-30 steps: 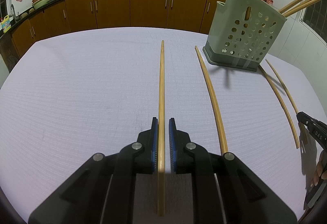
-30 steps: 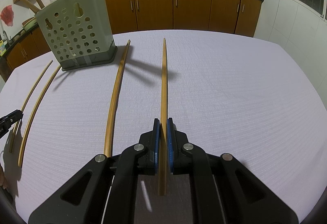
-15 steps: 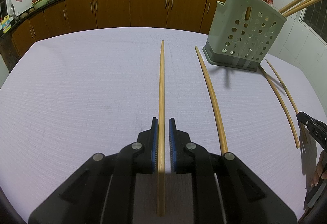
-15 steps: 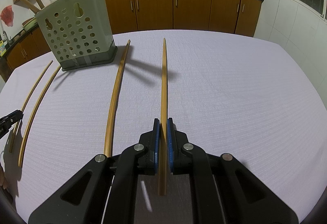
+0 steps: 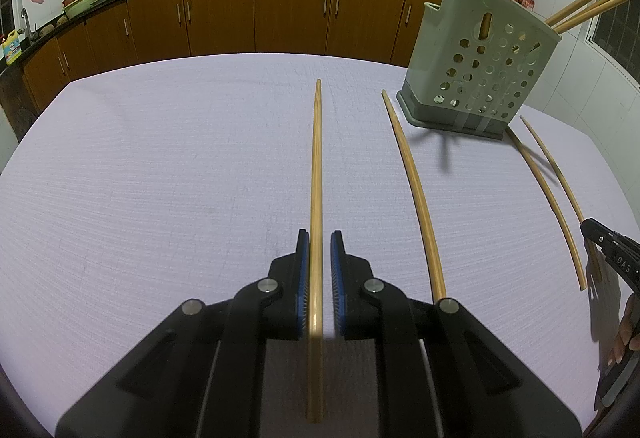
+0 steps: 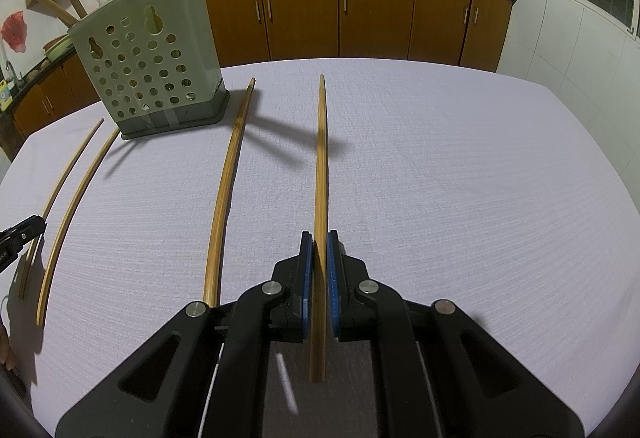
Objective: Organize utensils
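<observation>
Pinching chopstick (image 6: pixel 320 174) | right claw (image 6: pixel 319 238); left claw (image 5: pixel 319 238) spread around table chopstick (image 5: pixel 316 174); holder (image 5: pixel 486 54) near

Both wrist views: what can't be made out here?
- Left view: whether the left tool grips its chopstick; a gap shows beside the stick.
- Left view: the right tool is cut off by the frame edge.
- Right view: the left tool is cut off at the edge.
- Both views: the holder walls hide the lower ends of the sticks standing inside.
</observation>
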Demonstrator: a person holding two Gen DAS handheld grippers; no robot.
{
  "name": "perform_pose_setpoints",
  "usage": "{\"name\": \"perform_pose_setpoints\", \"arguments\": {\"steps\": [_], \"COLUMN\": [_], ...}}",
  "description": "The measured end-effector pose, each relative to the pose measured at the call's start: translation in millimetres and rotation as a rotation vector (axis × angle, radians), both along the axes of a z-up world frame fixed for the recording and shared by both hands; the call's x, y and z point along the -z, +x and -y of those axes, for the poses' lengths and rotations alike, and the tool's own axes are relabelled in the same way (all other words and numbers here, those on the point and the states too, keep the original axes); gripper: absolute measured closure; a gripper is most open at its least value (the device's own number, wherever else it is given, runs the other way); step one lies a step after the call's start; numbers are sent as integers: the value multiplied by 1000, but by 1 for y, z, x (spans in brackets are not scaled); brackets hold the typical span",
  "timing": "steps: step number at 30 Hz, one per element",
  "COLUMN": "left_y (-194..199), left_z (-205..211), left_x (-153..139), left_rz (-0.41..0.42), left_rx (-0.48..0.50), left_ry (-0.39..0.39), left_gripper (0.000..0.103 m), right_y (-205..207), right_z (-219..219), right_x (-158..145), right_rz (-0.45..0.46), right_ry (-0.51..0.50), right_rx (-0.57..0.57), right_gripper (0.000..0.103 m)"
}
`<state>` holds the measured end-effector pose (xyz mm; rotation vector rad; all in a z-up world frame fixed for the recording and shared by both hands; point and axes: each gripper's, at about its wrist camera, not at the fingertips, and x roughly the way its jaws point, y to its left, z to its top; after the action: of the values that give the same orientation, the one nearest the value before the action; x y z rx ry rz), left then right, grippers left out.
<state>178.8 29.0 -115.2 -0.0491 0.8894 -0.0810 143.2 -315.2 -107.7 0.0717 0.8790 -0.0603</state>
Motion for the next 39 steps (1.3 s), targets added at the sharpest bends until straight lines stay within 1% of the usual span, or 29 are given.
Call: {"name": "perform_pose_setpoints", "arguments": {"steps": [32,35,37,39], "left_y": [0,-1,-6,-9], "left_z": [0,1,2,3], "left_x": [0,0,0,0], "left_rz": [0,1,1,1], "left_rx": [-1,0,7,14], "left_ry": [-2,-6,12,13], "left_gripper": [90,90,90,91], "right_y": [0,-1,-4,-5], "right_z": [0,2,3,6], "right_x": [0,-1,-1,0], "right_rz": [1,2,3,4], "right_ry": [2,10,21,43], "right_rx": [1,1,-1,-1], "right_gripper": [94,94,95,95]}}
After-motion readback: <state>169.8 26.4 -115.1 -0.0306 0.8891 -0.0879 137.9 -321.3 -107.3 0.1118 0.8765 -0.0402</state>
